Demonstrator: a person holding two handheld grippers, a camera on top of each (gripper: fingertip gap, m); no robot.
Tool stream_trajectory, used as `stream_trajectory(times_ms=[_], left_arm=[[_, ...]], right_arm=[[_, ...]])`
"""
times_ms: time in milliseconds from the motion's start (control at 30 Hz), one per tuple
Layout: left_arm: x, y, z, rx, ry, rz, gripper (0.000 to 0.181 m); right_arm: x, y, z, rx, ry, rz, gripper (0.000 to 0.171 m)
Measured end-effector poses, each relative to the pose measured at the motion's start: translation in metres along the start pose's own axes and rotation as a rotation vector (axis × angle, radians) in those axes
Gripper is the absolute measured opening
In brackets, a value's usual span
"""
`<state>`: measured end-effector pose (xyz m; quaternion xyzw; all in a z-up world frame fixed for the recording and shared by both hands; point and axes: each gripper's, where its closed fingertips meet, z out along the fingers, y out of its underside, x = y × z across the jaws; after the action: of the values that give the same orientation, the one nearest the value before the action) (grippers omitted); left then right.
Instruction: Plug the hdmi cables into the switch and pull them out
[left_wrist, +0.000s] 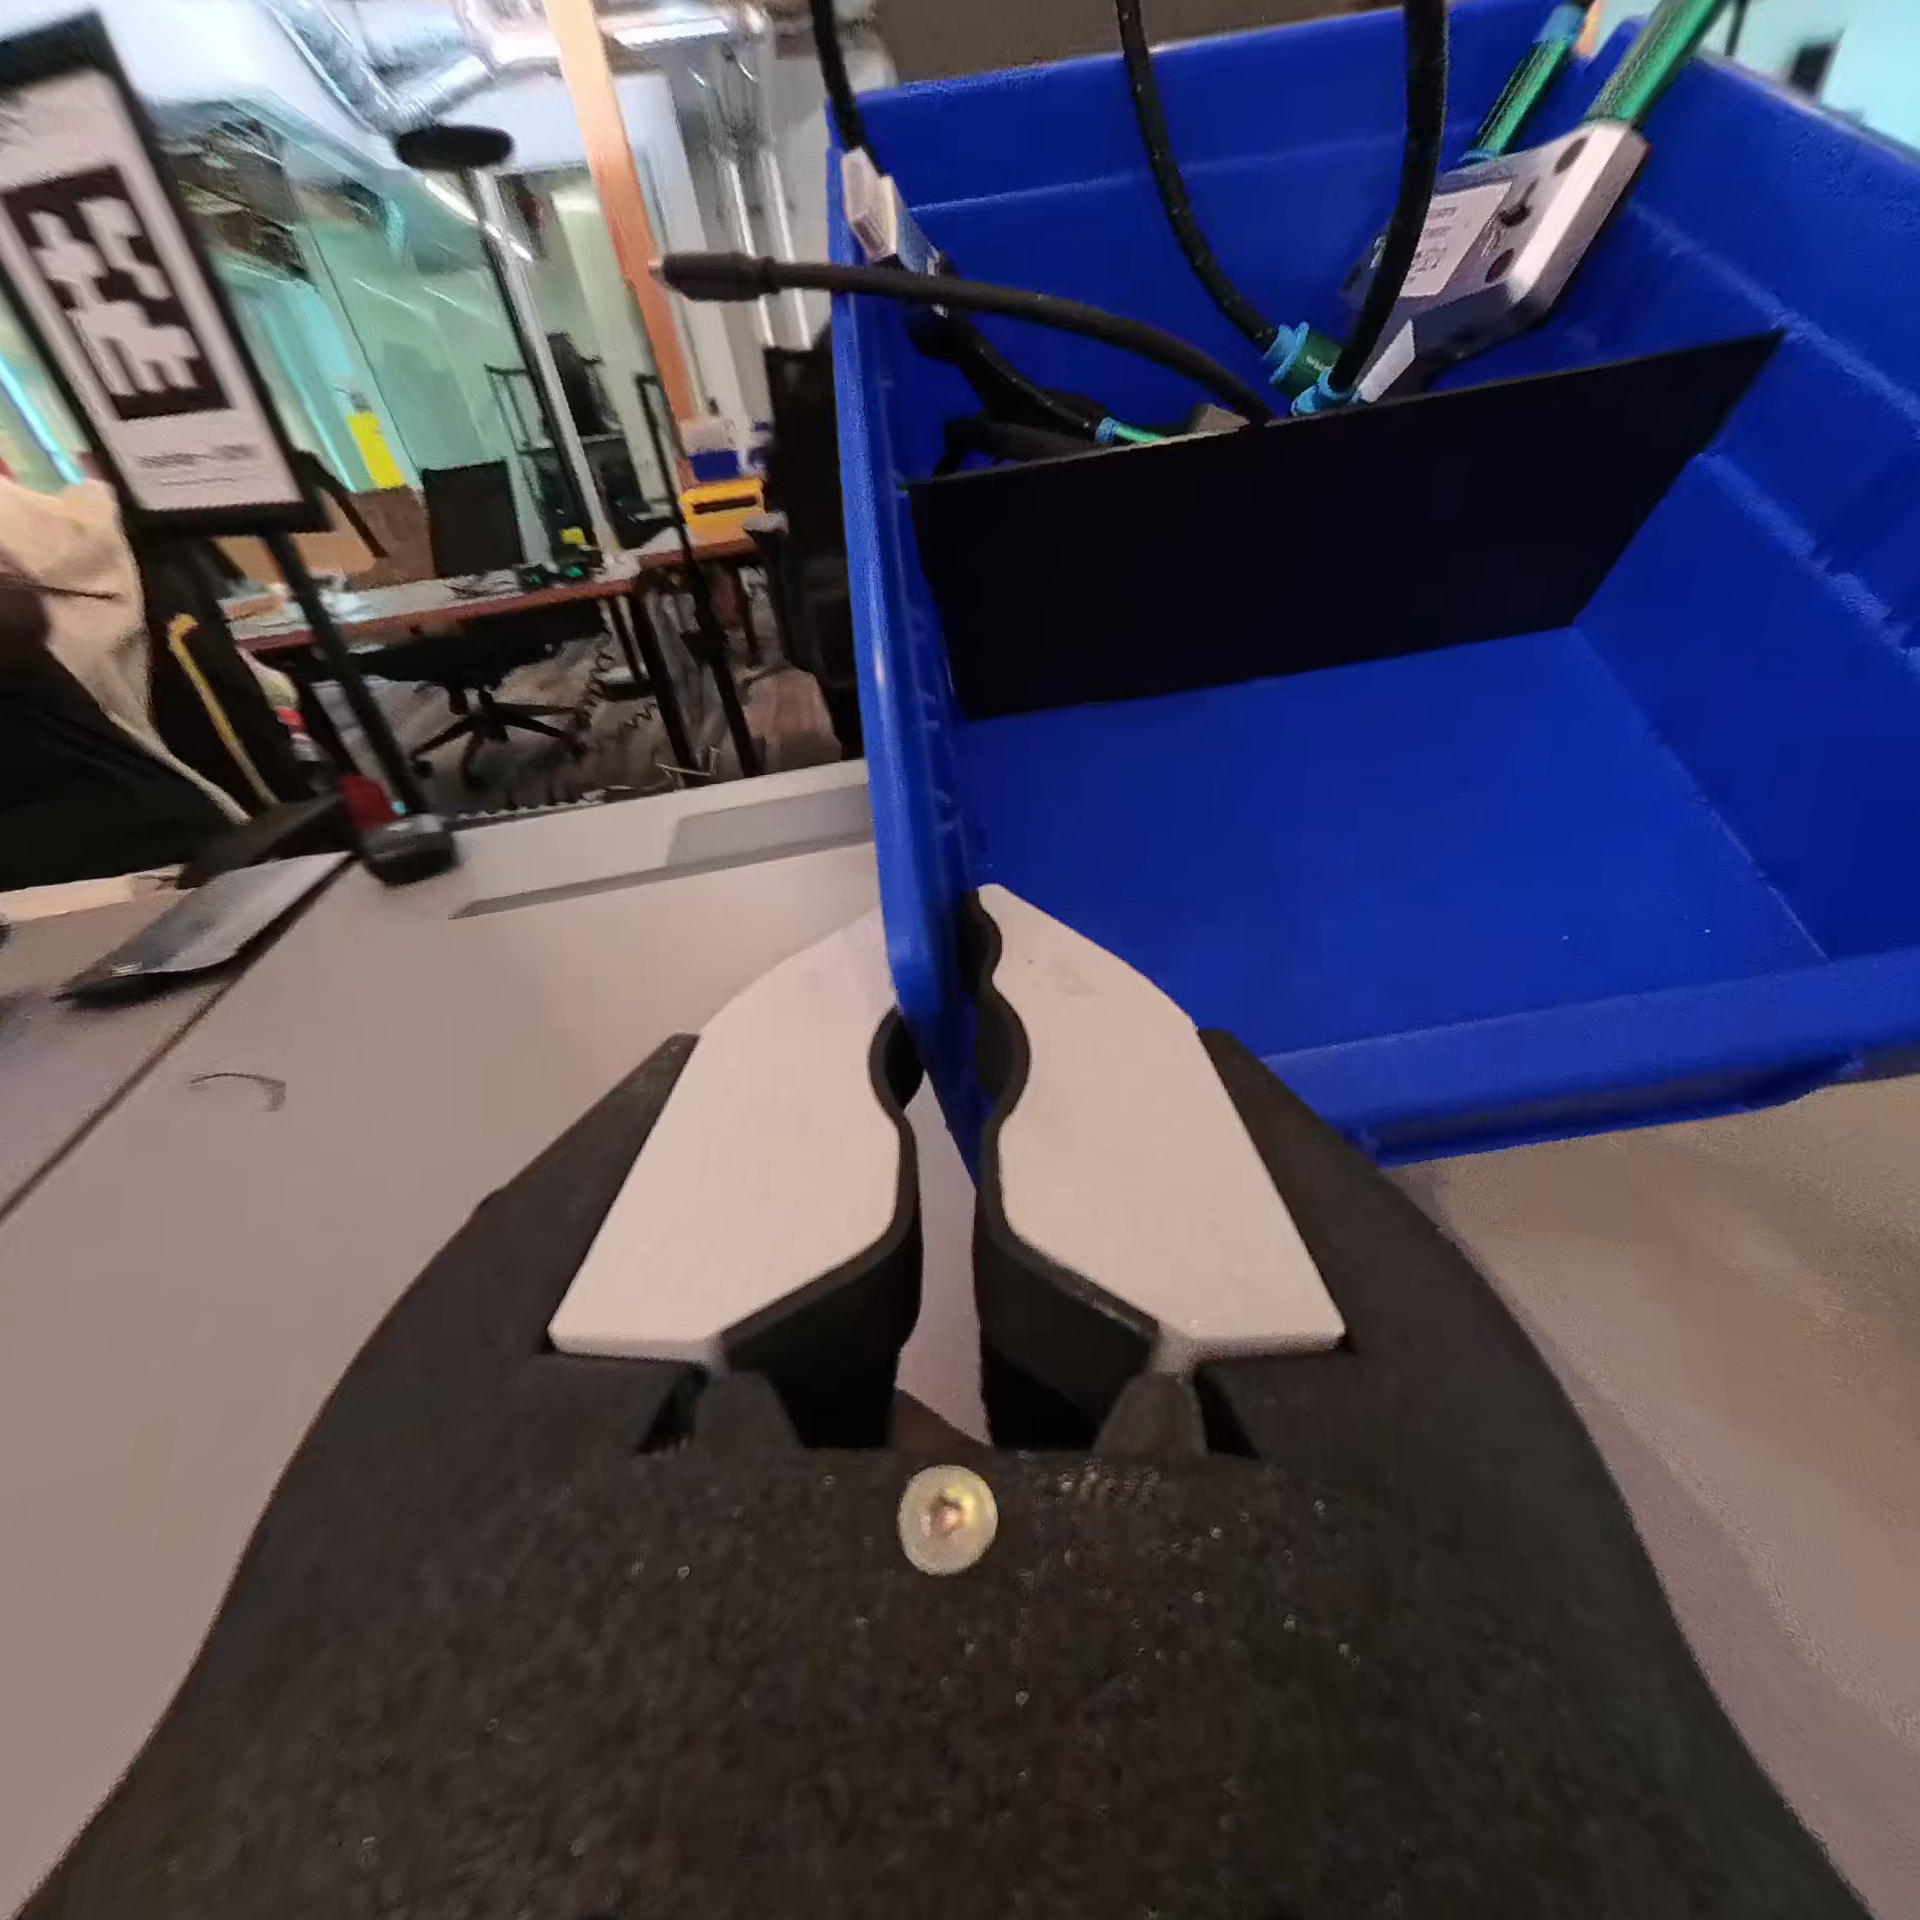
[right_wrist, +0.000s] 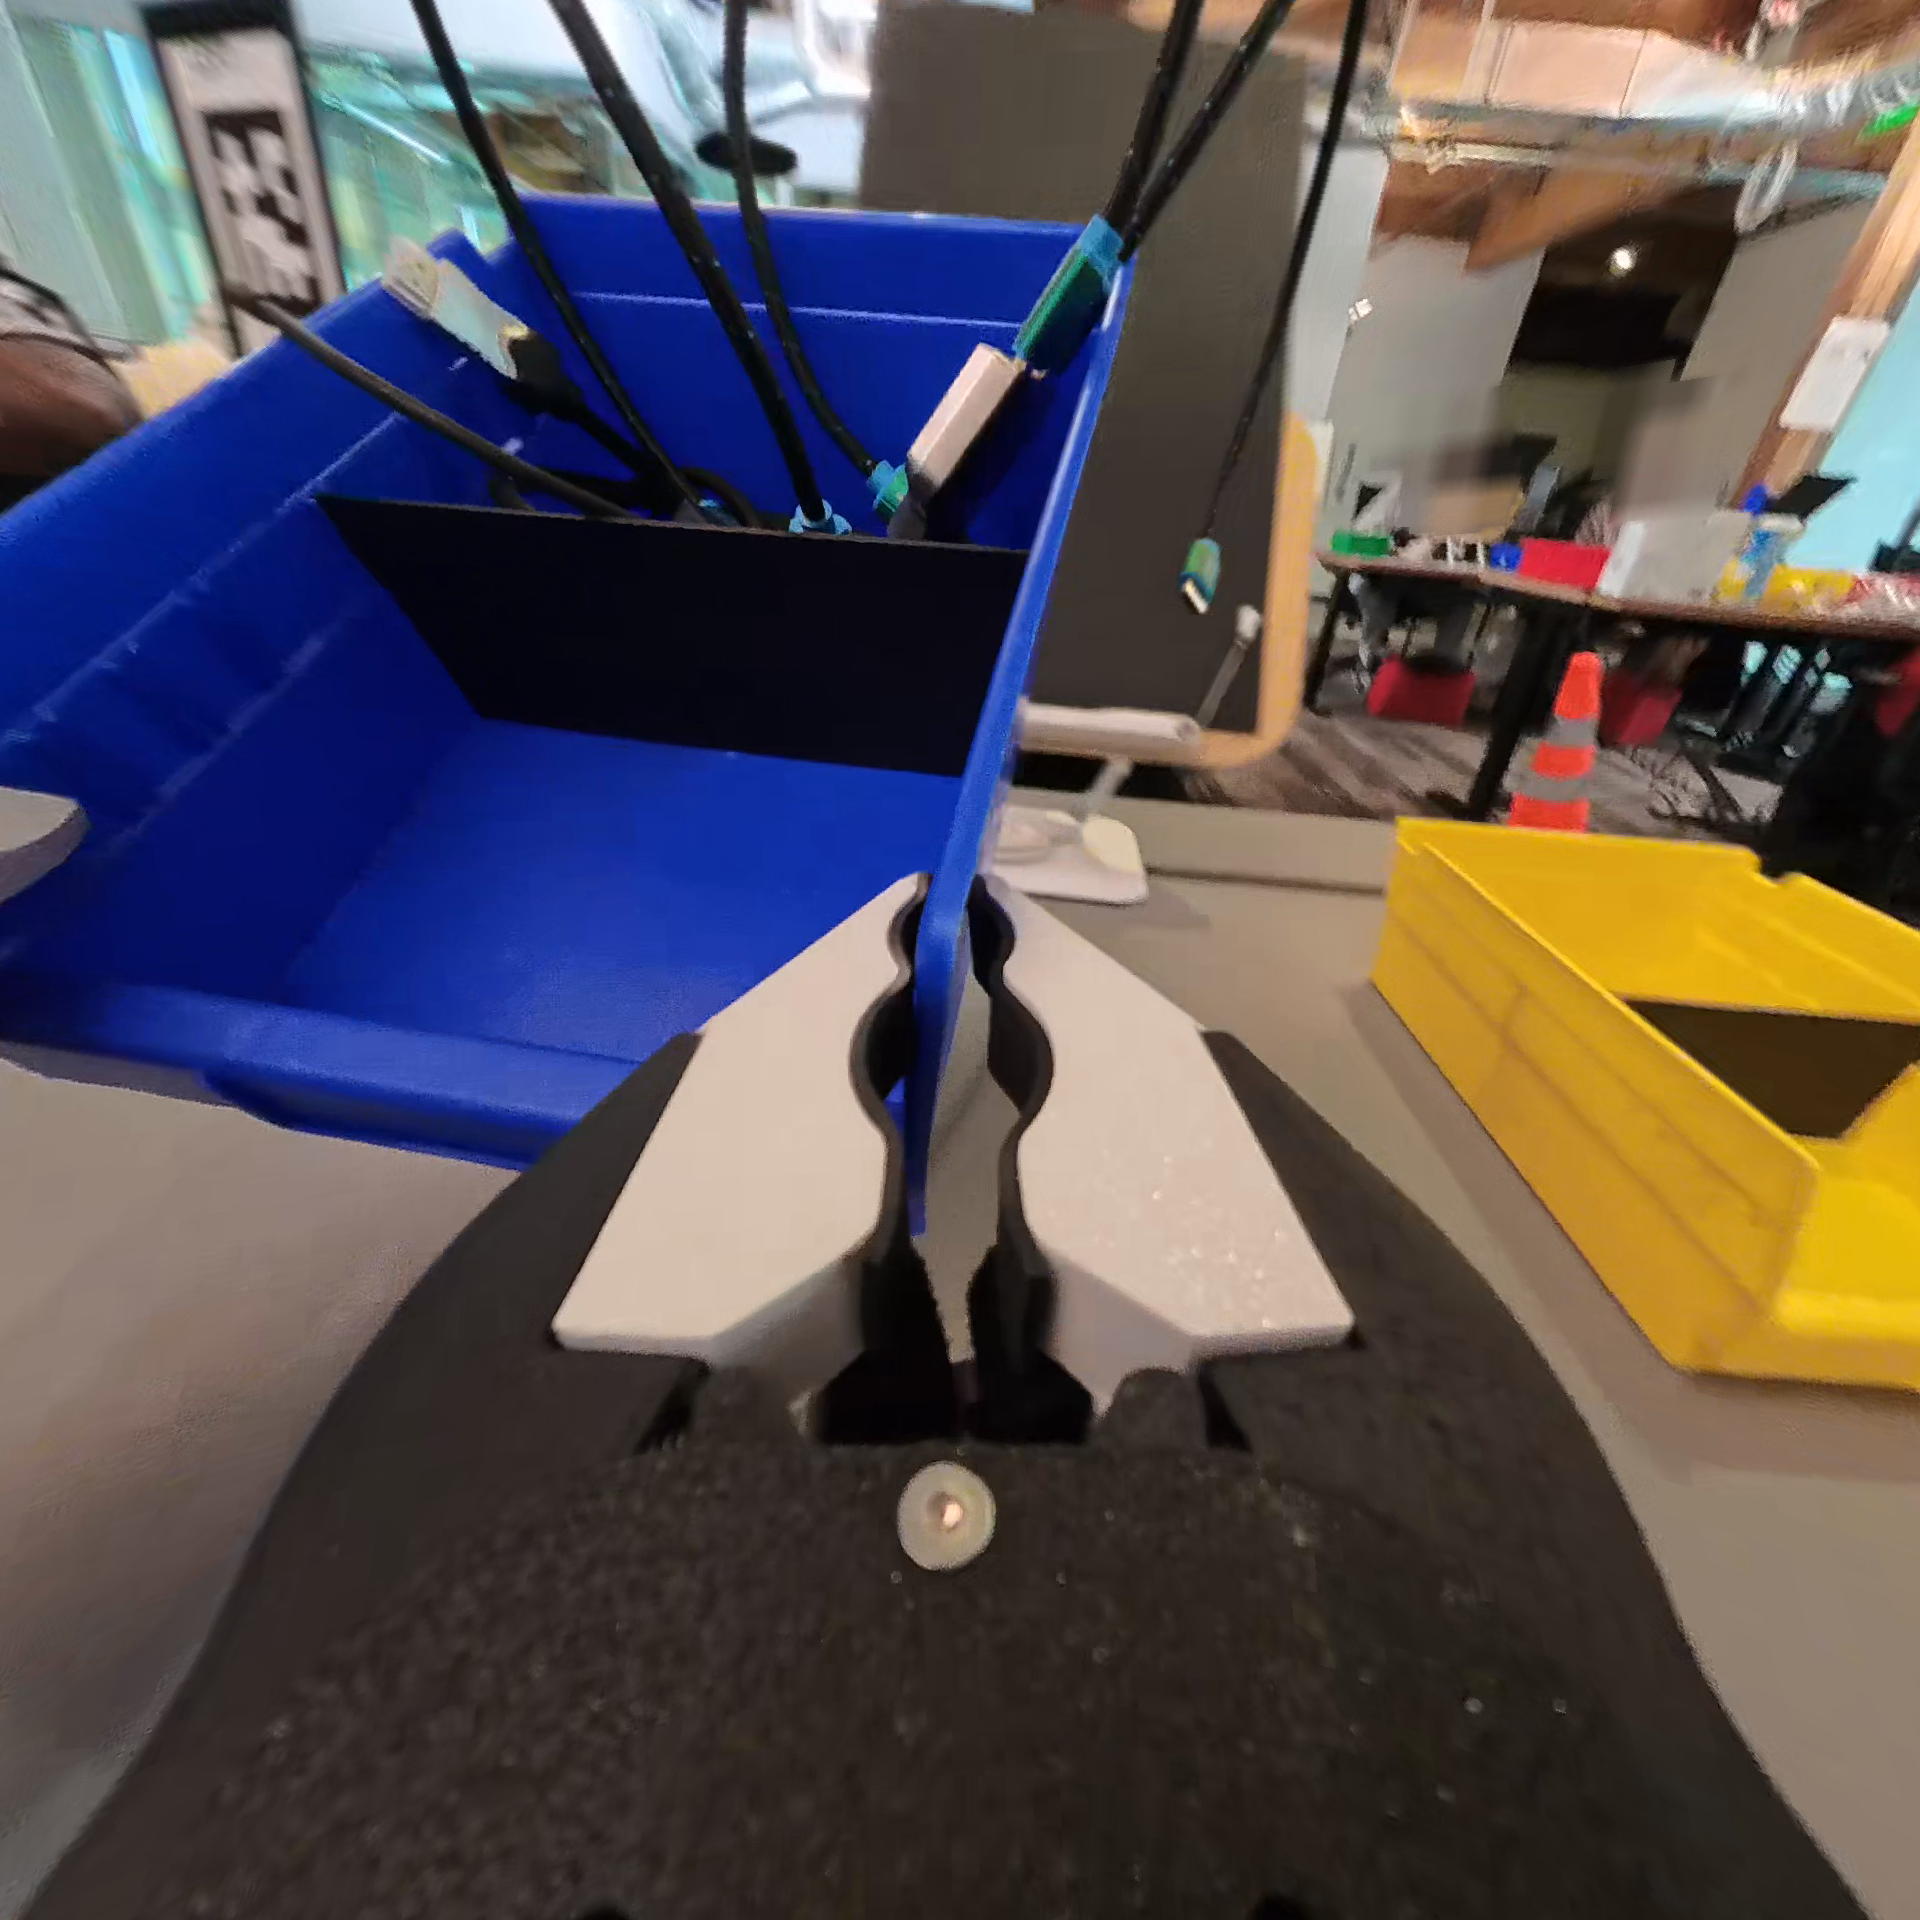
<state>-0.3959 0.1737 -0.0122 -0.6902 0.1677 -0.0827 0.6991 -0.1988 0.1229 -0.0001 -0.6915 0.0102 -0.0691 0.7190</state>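
In the left wrist view the left gripper (left_wrist: 940, 997) is clamped on the left wall of the blue bin (left_wrist: 1351, 852); behind the black divider (left_wrist: 1340, 520) lie the HDMI cables (left_wrist: 1174, 197) and the switch (left_wrist: 1496, 239), propped up and tilted back to the right. In the right wrist view the right gripper (right_wrist: 951, 935) pinches the bin's right wall. Both grips should lift evenly so the bin stays level. The cables run steeply upward, though their plugged ends are probably hidden behind the divider.
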Motion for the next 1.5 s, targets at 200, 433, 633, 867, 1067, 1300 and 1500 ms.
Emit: stream_trajectory(times_ms=[200, 433, 633, 867, 1067, 1300, 1500], left_arm=[[-0.116, 0.02, -0.034, -0.016, -0.153, -0.055, 0.003], [-0.186, 0.078, -0.036, -0.221, -0.229, -0.131, 0.003], [-0.172, 0.128, 0.005, -0.463, -0.165, -0.076, 0.003], [-0.173, 0.139, 0.021, -0.514, -0.202, -0.075, 0.007], [-0.181, 0.138, 0.02, -0.484, -0.246, -0.058, 0.014], [-0.184, 0.124, 0.005, -0.436, -0.304, -0.023, 0.028], [-0.112, 0.083, -0.017, -0.23, -0.157, -0.379, 0.028]], right_arm=[[-0.121, -0.018, 0.021, 0.03, -0.146, -0.088, 0.006], [-0.209, 0.018, 0.061, -0.13, -0.253, -0.092, 0.004], [-0.199, 0.093, 0.09, -0.372, -0.256, -0.07, 0.005], [-0.193, 0.115, 0.096, -0.411, -0.364, -0.092, 0.012], [-0.195, 0.088, 0.039, -0.394, -0.717, -0.007, 0.021], [-0.072, 0.09, -0.028, -0.385, -0.858, -0.059, 0.027], [0.115, 0.103, -0.02, -0.354, -0.544, 0.19, 0.027]])
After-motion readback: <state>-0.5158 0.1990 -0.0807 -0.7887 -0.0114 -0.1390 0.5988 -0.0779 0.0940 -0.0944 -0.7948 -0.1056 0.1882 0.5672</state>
